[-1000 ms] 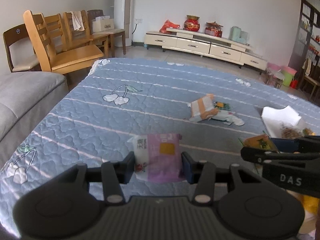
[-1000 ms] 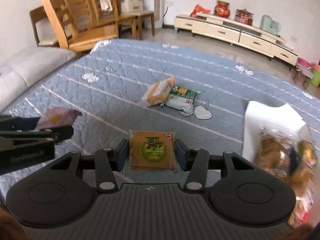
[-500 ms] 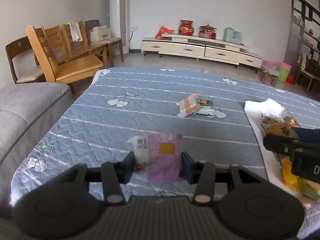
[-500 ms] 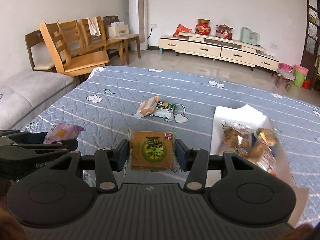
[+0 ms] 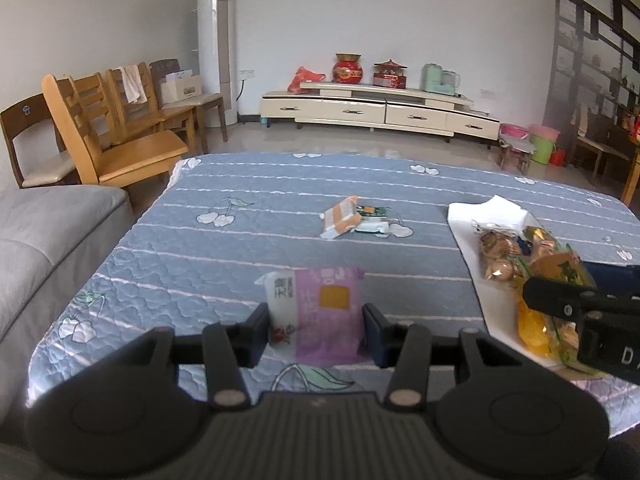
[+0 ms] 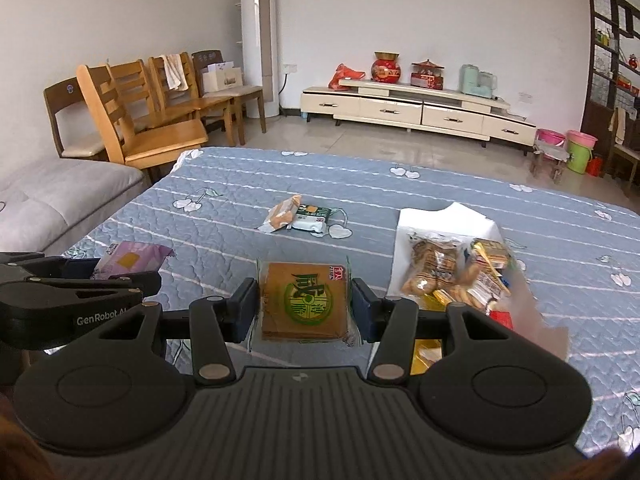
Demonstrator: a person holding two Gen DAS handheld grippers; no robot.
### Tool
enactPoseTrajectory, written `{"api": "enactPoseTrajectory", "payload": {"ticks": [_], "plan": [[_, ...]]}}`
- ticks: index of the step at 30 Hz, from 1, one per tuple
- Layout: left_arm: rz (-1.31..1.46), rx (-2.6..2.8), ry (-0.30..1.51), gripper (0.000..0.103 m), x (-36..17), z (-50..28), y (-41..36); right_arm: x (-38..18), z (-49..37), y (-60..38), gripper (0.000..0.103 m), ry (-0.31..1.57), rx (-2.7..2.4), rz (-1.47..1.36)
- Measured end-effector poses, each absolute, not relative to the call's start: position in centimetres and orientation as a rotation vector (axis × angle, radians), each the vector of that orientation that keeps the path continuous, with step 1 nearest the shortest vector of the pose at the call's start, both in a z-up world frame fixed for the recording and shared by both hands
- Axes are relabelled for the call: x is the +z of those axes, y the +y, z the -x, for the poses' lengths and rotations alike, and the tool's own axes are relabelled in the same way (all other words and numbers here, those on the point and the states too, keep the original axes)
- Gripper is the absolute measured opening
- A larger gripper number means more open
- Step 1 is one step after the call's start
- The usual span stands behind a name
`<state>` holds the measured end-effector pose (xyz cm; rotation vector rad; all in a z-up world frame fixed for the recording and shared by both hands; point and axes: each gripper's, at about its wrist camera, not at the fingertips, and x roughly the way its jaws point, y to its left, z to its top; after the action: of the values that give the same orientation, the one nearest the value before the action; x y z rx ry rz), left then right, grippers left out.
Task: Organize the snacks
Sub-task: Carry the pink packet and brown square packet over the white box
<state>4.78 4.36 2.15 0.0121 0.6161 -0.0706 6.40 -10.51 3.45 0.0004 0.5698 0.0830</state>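
1. Your left gripper [image 5: 316, 330] is clamped on the purple snack packet [image 5: 320, 314]; both pads press its sides.
2. Your right gripper [image 6: 304, 310] is clamped on the brown cracker packet [image 6: 303, 300], held flat between the fingers.
3. In the right wrist view, the white box [image 6: 440, 218] of snacks sits at 2 o'clock, just beside your right fingers; its near rim is blurred.
4. An orange packet [image 6: 282, 214] and a green packet [image 6: 312, 218] lie touching at 12 o'clock, well apart from both grippers.
5. The blue quilt [image 5: 240, 248] is bare from 9 to 11 o'clock; its left edge meets the grey sofa [image 5: 44, 232].
6. Since a second ago both grippers have pulled back and risen: more quilt and floor show, and the loose packets look farther off. Both grips are unchanged.
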Motion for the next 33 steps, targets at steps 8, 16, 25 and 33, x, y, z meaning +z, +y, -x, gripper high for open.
{"api": "enactPoseTrajectory", "payload": {"ticks": [8,16,25,33], "plan": [[-0.020,-0.089,0.615,0.048,2.3,-3.9,3.7,3.9,-4.8,-11.6,0.062,0.544,0.062,-0.004],[-0.013,-0.101,0.612,0.048,2.5,-3.8,3.2,4.1,-3.9,-12.9,0.062,0.531,0.046,-0.023],[-0.029,-0.112,0.612,0.048,2.5,-3.7,2.2,4.4,-2.9,-13.9,0.062,0.521,0.023,-0.034],[-0.046,-0.131,0.607,0.048,2.6,-3.5,1.2,4.9,-2.2,-14.8,0.062,0.509,-0.002,-0.044]]}}
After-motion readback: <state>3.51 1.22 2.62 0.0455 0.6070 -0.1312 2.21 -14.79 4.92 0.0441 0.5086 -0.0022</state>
